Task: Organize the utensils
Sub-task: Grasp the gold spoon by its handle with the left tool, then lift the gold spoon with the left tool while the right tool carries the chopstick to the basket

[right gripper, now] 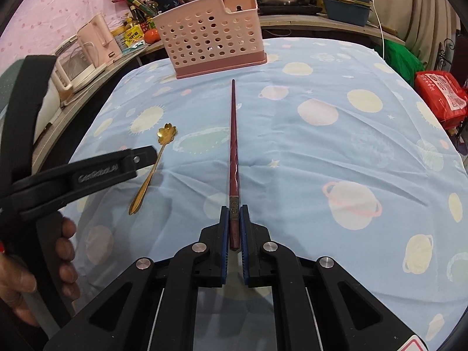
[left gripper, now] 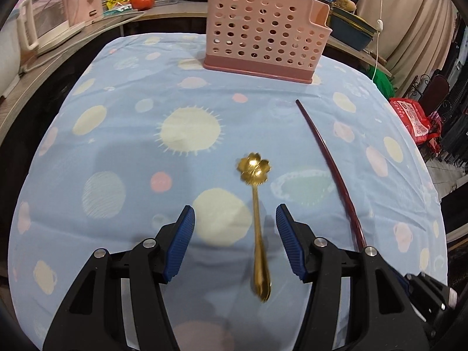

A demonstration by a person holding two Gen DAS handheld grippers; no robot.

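Your right gripper [right gripper: 234, 213] jaws are clenching the dark red chopstick's [right gripper: 234, 146] butt, tip pointing to 12 o'clock toward the pink utensil holder [right gripper: 210, 38]. Your left gripper [left gripper: 235, 219] jaws are hanging released, straddling the gold flower spoon's [left gripper: 257, 219] handle on the bench [left gripper: 117, 117].

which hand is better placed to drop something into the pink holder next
Right. The right gripper is already shut on the dark red chopstick, whose tip points toward the pink holder. The left gripper is open over the gold spoon, which is not gripped.
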